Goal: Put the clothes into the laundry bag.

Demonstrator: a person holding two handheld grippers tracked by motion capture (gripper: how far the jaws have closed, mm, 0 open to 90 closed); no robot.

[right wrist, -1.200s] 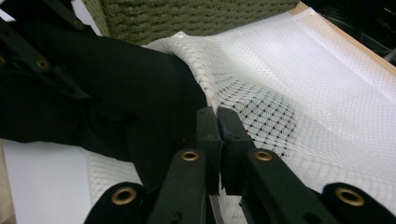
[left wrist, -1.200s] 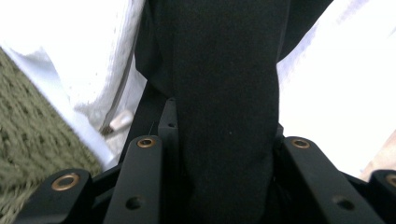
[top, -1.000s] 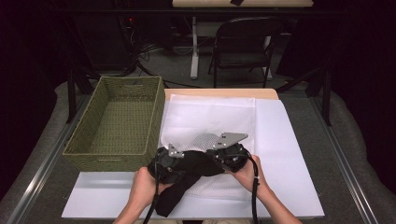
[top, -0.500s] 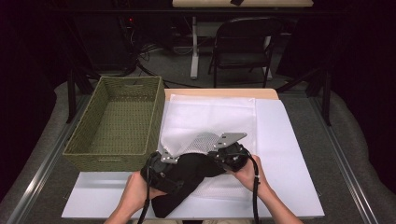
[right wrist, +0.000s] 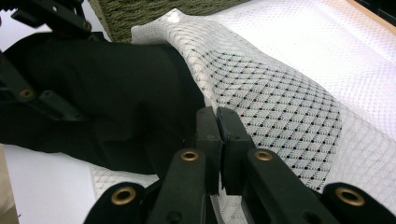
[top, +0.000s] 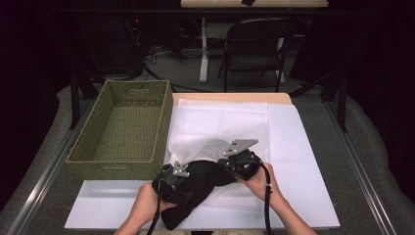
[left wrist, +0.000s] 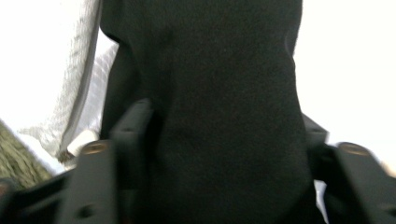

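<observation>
A black garment [top: 203,177] lies on the white sheet, its far end tucked under the raised lip of a white mesh bag [top: 214,149]. My left gripper [top: 182,179] sits over the garment's near part. In the left gripper view the black garment [left wrist: 219,93] packs the gap between the jaws of my left gripper [left wrist: 224,133], which have just been closing and press on it from both sides. My right gripper [right wrist: 217,122] is shut on the mesh bag's [right wrist: 280,107] edge and holds it up over the garment [right wrist: 116,93]. In the high view, the right gripper [top: 234,164] sits at the bag's mouth.
An empty green woven basket [top: 117,165] stands at the left, close to my left hand. The mesh bag spreads flat toward the back of the white sheet [top: 298,147]. A dark chair [top: 254,44] stands beyond the table's far edge.
My left gripper has shifted down and toward the table's near edge along the black garment. The right gripper has stayed where it was, with the bag's edge in it.
</observation>
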